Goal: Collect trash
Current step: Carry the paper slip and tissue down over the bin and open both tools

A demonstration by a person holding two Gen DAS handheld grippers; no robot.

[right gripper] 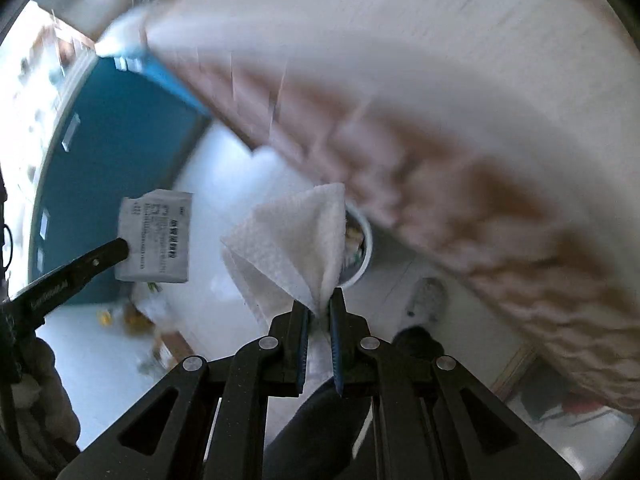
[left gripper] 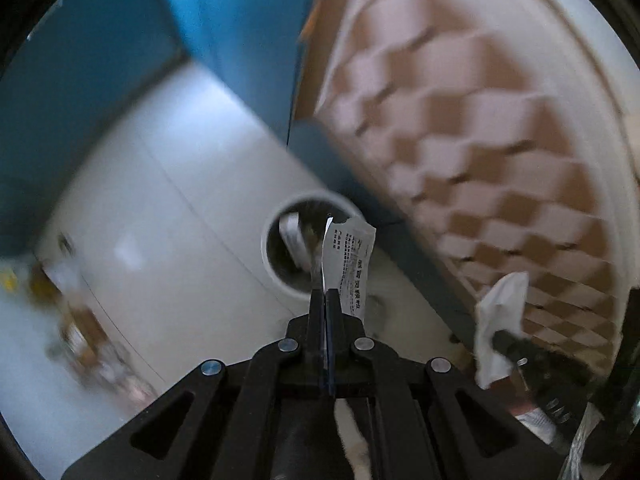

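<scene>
Black linkage arms of the left gripper [left gripper: 326, 294] fill the foreground of the left wrist view, its jaws pressed together on the lower edge of a printed paper wrapper [left gripper: 349, 264], which stands up from the tips with a torn top edge. Beyond the wrapper, a white round bin [left gripper: 276, 272] sits on the pale tiled floor [left gripper: 160, 220], with scraps already inside; the wrapper hangs above its near rim. A checkered brown-and-white cloth [left gripper: 480, 140] drapes down on the right side of this view, next to a blue cabinet [left gripper: 100, 80].

From the right wrist view, the right gripper [right gripper: 319, 306] is clenched on a white paper towel [right gripper: 296, 240], with a narrow gap between the pads taken up by the bunched sheet. The towel fans upward and covers most of the bin [right gripper: 366, 248], of which only the right rim shows. The left gripper [right gripper: 120, 246] enters from the left, holding the wrapper [right gripper: 154, 236] well apart from the towel. A grey shoe [right gripper: 426, 300] lies on the floor just right of the bin. Blurred debris [right gripper: 132, 316] lies on the floor at lower left. Motion blur obscures the background in both views.
</scene>
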